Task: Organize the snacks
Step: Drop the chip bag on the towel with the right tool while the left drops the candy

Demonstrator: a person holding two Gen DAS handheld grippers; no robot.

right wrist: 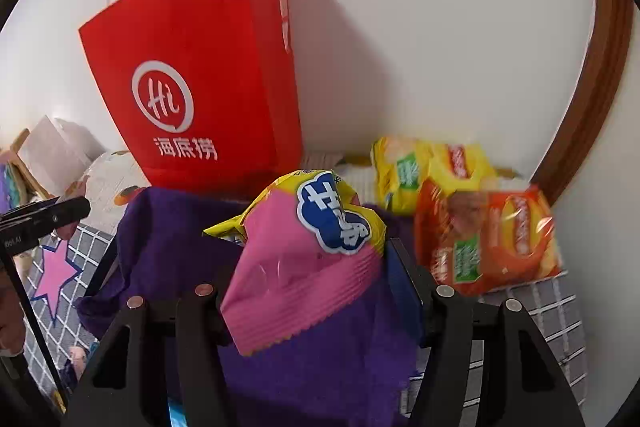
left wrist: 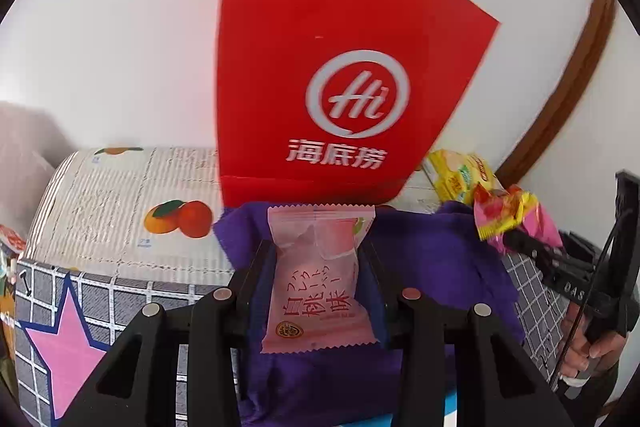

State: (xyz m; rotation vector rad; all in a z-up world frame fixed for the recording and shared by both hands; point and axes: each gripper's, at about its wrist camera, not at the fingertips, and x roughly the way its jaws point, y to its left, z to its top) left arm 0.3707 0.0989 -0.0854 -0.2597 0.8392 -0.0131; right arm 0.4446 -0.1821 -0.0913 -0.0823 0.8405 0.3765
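My left gripper [left wrist: 316, 251] is shut on a pale pink peach-flavour snack packet [left wrist: 316, 291], which stands upright between the fingers. It hangs over a purple cloth [left wrist: 440, 255], just in front of a red paper bag [left wrist: 340, 67] with a white "Hi" logo. My right gripper [right wrist: 316, 259] is shut on a pink and yellow snack bag [right wrist: 304, 255] with a blue logo, also above the purple cloth [right wrist: 180, 239]. The red paper bag [right wrist: 200, 87] stands back left against the wall. In the left wrist view, the right gripper [left wrist: 512, 231] and its snack bag [left wrist: 516, 215] appear at the right.
A yellow snack pack [right wrist: 420, 171] and an orange one [right wrist: 488, 239] lie at the back right by the wall. A fruit-print mat [left wrist: 120, 211] and a grid cover with a pink star [left wrist: 68, 339] lie left. A brown wooden frame [right wrist: 592, 107] curves at the right.
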